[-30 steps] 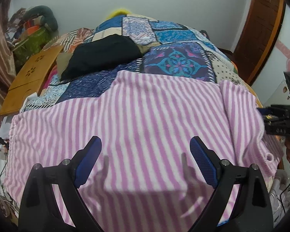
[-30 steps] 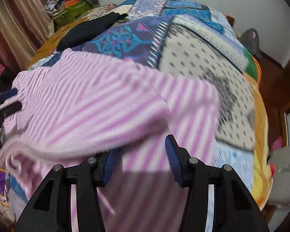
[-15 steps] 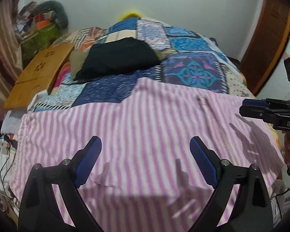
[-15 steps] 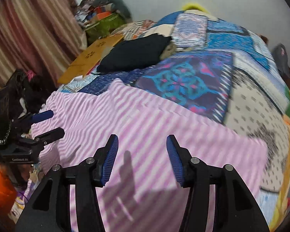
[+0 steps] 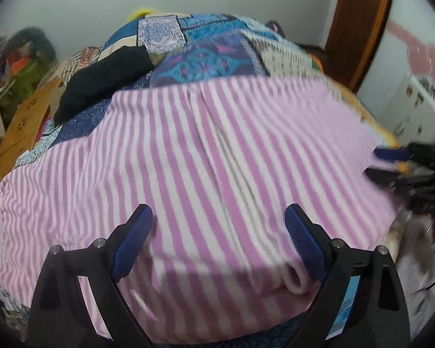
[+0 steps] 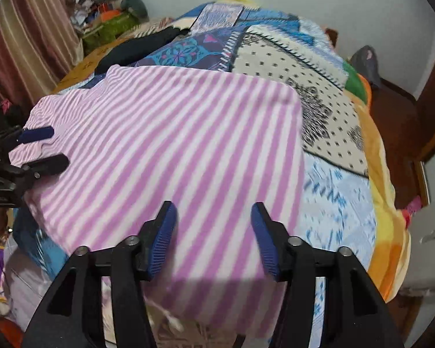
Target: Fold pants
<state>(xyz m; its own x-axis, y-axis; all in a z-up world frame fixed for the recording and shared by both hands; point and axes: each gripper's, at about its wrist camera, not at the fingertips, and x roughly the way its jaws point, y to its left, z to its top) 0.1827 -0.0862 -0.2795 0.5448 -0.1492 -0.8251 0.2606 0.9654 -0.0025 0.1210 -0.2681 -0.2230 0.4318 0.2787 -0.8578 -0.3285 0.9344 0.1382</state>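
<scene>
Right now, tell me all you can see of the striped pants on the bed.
The striped pants are soft, fleecy-looking fabric in pink and white stripes, spread nearly flat across the near end of the patchwork quilt. A seam or crease runs down the middle, and a rolled hem bunches at the near edge. The near part drapes over the bed's edge. Neither tool grips them: the left tool hangs open above, and the right tool is opening, nothing pinched.

A bed covered by a patchwork quilt (image 6: pixel 327 133) carries the pink-and-white striped pants (image 5: pixel 217 174), spread flat across its near end. Farther back, a dark folded garment (image 5: pixel 107 78) lies on the quilt.
</scene>
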